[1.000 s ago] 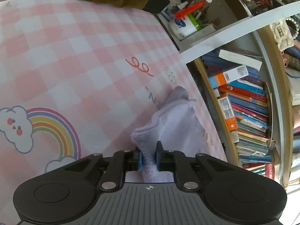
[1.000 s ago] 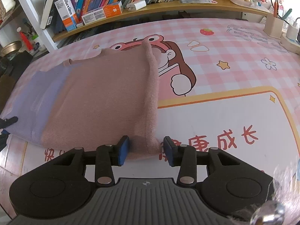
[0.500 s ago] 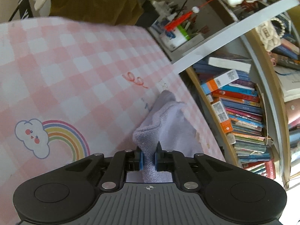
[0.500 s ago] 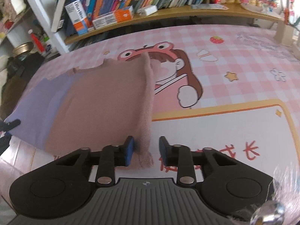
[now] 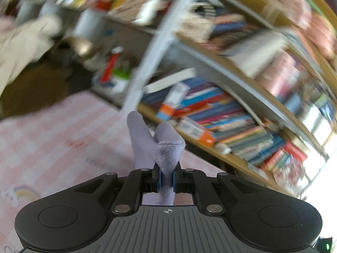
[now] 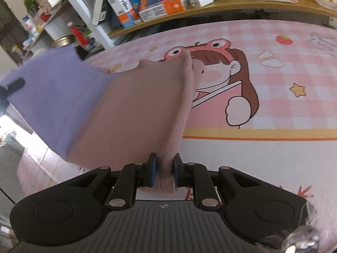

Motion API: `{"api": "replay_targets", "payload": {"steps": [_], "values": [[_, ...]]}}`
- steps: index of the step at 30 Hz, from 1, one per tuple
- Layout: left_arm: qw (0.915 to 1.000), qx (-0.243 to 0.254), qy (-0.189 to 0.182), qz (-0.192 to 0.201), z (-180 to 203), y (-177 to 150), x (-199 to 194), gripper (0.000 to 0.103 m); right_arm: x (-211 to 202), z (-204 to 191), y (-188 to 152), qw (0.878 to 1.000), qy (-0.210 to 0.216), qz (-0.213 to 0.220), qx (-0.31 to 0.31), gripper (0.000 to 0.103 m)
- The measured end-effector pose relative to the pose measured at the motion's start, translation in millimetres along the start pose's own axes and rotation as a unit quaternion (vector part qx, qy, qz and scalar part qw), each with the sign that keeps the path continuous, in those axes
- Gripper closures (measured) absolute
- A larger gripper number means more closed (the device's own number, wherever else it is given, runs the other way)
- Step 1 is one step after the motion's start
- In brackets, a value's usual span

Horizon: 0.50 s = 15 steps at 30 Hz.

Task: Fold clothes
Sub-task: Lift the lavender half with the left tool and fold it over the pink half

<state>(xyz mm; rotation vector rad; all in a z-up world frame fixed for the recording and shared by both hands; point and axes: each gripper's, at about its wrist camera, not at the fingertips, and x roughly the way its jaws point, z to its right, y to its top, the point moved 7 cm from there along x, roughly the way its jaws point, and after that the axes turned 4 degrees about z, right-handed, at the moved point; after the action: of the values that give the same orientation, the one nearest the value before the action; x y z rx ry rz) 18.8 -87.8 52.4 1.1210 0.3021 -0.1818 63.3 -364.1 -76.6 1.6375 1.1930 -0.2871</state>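
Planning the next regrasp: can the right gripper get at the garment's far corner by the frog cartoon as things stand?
Probably not yet. The right gripper is shut on the near pink edge of the garment, so it would have to let go first. Otherwise nothing blocks the far corner on the mat.

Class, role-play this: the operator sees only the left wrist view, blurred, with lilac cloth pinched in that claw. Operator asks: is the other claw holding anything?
Observer: Yes. The right claw has just been closing and now pinches the pink edge of the same garment.
Operator: Is the cloth one colour?
Observer: No. The right wrist view shows a lilac panel beside a larger pink panel.
Operator: Is it lying flat?
Observer: No, it is lifted off the cartoon mat at the lilac end.
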Motion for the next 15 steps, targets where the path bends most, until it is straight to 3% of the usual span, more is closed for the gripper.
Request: {"api": "replay_targets", "payload": {"steps": [5,7,9,11,12,15], "values": [[0.9955,0.089,-0.018,-0.028,85,-28,5,0.094,1,7,1,0.999,0.04,-0.005,-0.01,0.088],[0.9918,0.108,-0.025,-0.064,110,-53,12,0.093,1,10,1,0.998,0.055,-0.006,-0.011,0.088],[0.9835,0.139,-0.03,-0.112,132,-84,25,0.086,0,13,1,0.998,0.067,-0.008,-0.008,0.088],[0.9641,0.191,-0.023,-0.183,144,-123,41,0.083,-1,16,1,0.997,0.078,-0.009,-0.004,0.088],[0.9594,0.199,-0.018,-0.199,145,-133,44,0.083,-1,17,0,0.996,0.084,-0.01,-0.002,0.088],[0.9592,0.183,-0.013,-0.215,140,-139,47,0.074,-3,20,-2,0.996,0.093,-0.012,-0.005,0.088]]}}
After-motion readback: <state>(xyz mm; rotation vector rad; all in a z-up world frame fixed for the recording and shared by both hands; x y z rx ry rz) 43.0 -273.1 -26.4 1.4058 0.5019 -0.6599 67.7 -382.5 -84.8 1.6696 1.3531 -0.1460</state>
